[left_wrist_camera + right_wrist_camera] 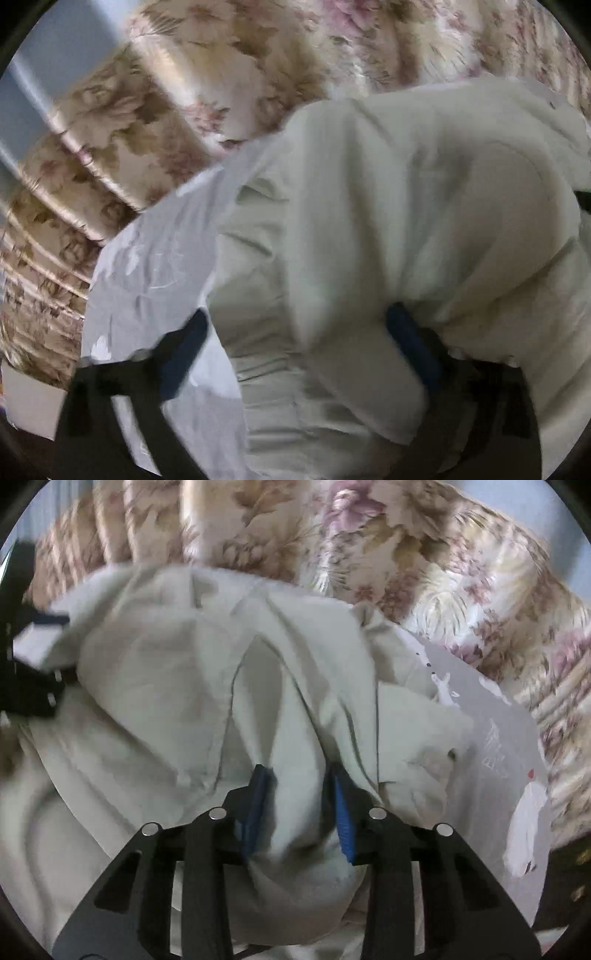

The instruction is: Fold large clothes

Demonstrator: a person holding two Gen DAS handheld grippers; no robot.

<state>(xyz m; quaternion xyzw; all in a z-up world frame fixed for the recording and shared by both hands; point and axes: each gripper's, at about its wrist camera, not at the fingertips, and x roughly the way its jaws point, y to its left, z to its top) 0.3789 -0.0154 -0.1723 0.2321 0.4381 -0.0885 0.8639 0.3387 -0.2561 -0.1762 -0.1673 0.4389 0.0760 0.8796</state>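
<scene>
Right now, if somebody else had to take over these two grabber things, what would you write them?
Left gripper: jaws wide open, cream garment bulging between them, not pinched.
Right gripper: pads pressing a bunched fold of the same garment.
The garment lies crumpled on a grey sheet over the floral bedspread.
Done: no neat fold visible.
Left: spread it flat, then fold.

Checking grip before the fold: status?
Left hand-held gripper open, straddling the pale cream cloth garment. Right hand-held gripper pinching a fold. Nothing in the way.

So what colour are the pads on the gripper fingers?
Blue. The pads on the right gripper show best in the right wrist view.
</scene>
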